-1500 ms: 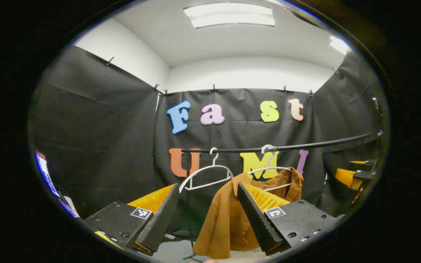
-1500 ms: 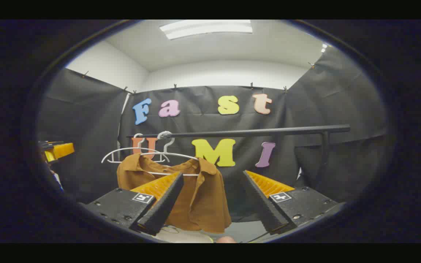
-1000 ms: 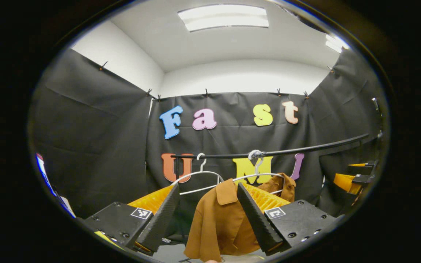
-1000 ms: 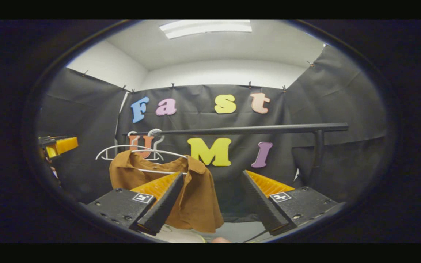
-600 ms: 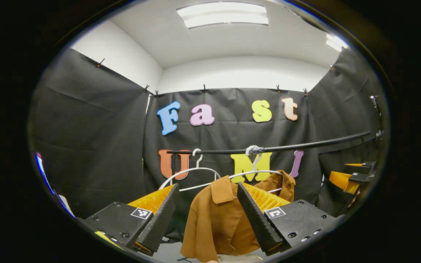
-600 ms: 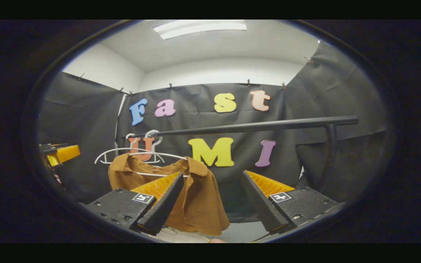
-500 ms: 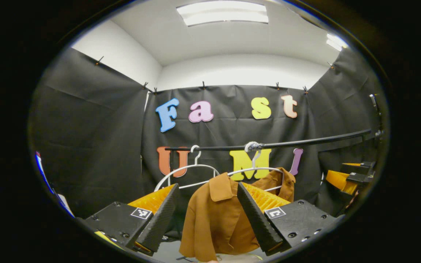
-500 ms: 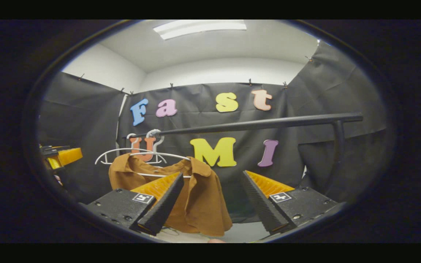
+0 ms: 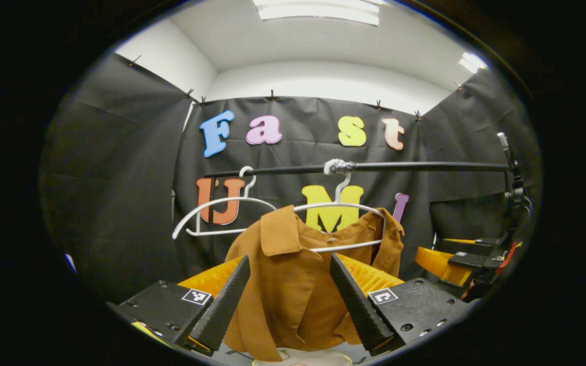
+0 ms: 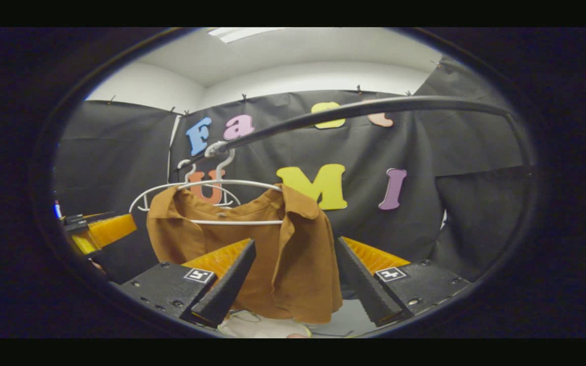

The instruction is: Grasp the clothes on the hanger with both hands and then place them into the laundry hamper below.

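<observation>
Item: brown shirt (image 9: 293,274), collared, draped on a white wire hanger (image 9: 341,211) that hooks over a black rail (image 9: 425,165). Position: hanging, on the rail, ahead of both tongs.

Second item: bare white hanger (image 9: 211,216), on the same rail, just beside the shirt's hanger.

Left tongs (image 9: 288,300): spread wide, holding nothing; the shirt front shows in the gap between the fingers, contact cannot be told. The left gripper view adds the right tongs (image 9: 450,259) at its right edge, orange and black, near the shirt's far shoulder, and a ceiling light (image 9: 318,10) overhead.

Right tongs (image 10: 293,292): spread wide, holding nothing; the shirt's near side panel hangs in the gap. The right gripper view adds the left tongs (image 10: 97,231) at its left edge, beside the shirt's other shoulder, and shows the rail sweeping close overhead.

Below the shirt hem: a pale rounded rim (image 10: 262,328), partly seen in both views; its identity cannot be told.
</observation>
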`<state>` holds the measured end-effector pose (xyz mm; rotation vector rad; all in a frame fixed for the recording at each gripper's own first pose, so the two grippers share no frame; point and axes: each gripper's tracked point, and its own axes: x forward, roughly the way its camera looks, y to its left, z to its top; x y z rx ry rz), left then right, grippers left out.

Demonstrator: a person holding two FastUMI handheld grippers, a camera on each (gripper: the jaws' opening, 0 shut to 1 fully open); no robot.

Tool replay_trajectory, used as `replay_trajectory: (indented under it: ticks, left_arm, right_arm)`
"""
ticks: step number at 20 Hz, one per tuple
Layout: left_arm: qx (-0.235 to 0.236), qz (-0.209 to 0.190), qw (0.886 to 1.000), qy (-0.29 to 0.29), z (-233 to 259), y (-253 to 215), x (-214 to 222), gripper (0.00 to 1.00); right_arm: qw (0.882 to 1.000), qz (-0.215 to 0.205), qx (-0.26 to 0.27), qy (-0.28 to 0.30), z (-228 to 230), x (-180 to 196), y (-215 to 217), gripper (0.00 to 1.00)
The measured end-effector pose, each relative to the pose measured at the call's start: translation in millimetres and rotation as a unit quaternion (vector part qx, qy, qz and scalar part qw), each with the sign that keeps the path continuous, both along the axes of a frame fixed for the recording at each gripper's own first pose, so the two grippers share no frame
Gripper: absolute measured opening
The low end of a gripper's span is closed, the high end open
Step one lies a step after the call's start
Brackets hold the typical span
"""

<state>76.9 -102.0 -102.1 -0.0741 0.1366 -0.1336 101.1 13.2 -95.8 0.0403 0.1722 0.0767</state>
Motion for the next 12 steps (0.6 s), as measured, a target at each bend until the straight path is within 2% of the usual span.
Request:
replay_trajectory:
  ticks: [3, 4, 5, 6, 7, 10, 11, 12]
  left_arm:
    - [-0.004, 0.0, 1.0, 0.027, -21.8, -8.5, 14.3, 1.0]
    - [-0.007, 0.0, 1.0, 0.028, -24.3, -13.3, 19.2, 0.96]
    - [-0.009, -0.001, 0.999, 0.032, -29.0, -17.6, 25.2, 1.0]
    - [-0.012, -0.001, 0.999, 0.036, -33.9, -22.3, 31.1, 0.96]
    - [-0.012, -0.002, 0.999, 0.04, -38.1, -27.0, 37.4, 1.0]
    - [-0.007, 0.007, 0.999, 0.05, -51.4, -33.5, 56.1, 1.0]
    - [-0.008, 0.009, 0.998, 0.055, -55.4, -36.1, 62.2, 0.96]
    - [-0.011, 0.011, 0.998, 0.06, -60.6, -36.7, 67.7, 1.0]
  right_arm:
    - [1.0, 0.009, -0.005, 0.007, -12.0, 18.6, 7.0, 0.99]
    - [1.0, 0.011, -0.005, 0.01, -16.3, 24.6, 9.3, 0.99]
    - [1.0, 0.014, -0.003, 0.013, -20.2, 31.4, 11.8, 1.0]
    - [1.0, 0.015, -0.003, 0.018, -24.4, 38.4, 12.3, 0.99]
    - [1.0, 0.016, -0.001, 0.022, -29.2, 44.6, 13.5, 0.98]
    - [0.999, 0.015, 0.009, 0.036, -41.5, 61.0, 12.2, 1.0]
    - [0.999, 0.019, 0.014, 0.039, -44.2, 65.7, 12.6, 0.99]
    - [0.999, 0.02, 0.018, 0.043, -47.0, 71.1, 12.1, 1.0]
